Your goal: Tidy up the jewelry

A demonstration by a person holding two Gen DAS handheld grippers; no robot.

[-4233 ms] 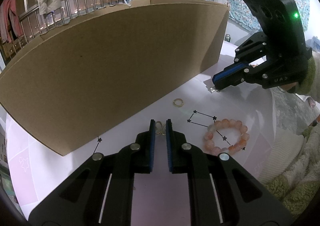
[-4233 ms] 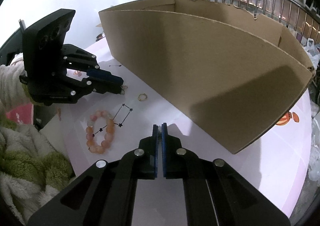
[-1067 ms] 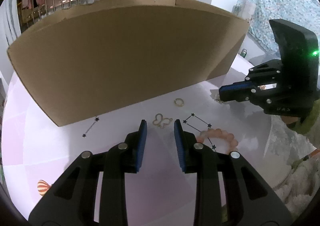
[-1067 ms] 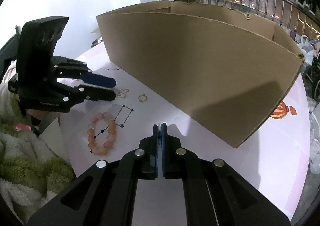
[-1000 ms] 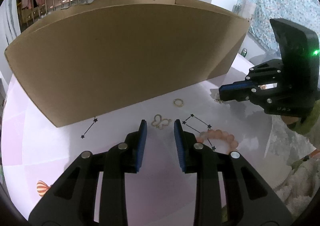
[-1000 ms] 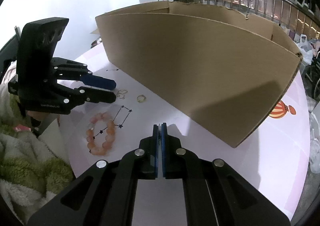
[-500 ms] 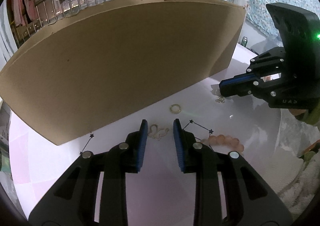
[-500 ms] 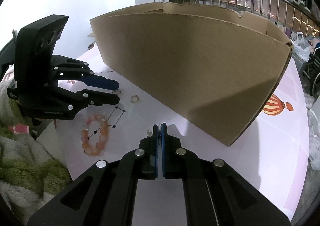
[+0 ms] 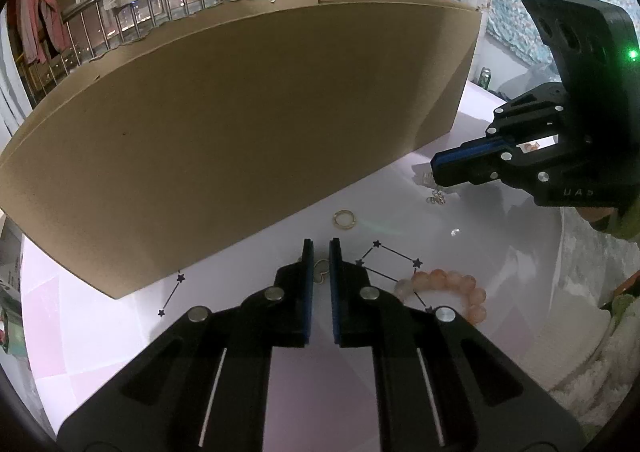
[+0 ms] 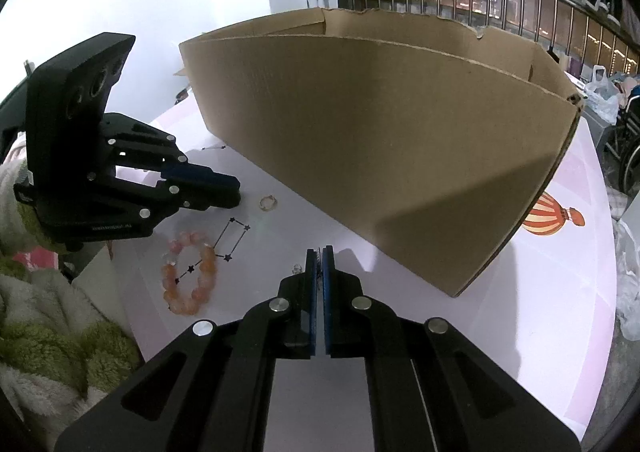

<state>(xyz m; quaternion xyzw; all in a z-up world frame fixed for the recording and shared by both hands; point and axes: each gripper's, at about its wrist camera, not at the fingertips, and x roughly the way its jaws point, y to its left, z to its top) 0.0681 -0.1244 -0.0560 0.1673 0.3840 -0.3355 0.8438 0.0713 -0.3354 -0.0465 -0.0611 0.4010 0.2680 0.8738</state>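
Note:
My left gripper is nearly shut around a gold butterfly-shaped piece that lies on the table between its pads. My right gripper is shut on a small silver chain piece that shows beside its tips; from the left wrist view the chain hangs under the right gripper. A gold ring lies in front of the cardboard box. It also shows in the right wrist view. A pink bead bracelet lies right of my left gripper; it also shows in the right wrist view.
The big open cardboard box stands across the back of the round white table, printed with star lines and a balloon. A green fluffy blanket lies at the table's near edge. A railing with hung clothes is behind.
My left gripper moved forward over the butterfly piece and narrowed its jaws around it. My right gripper stayed shut and shifted a little nearer the table.

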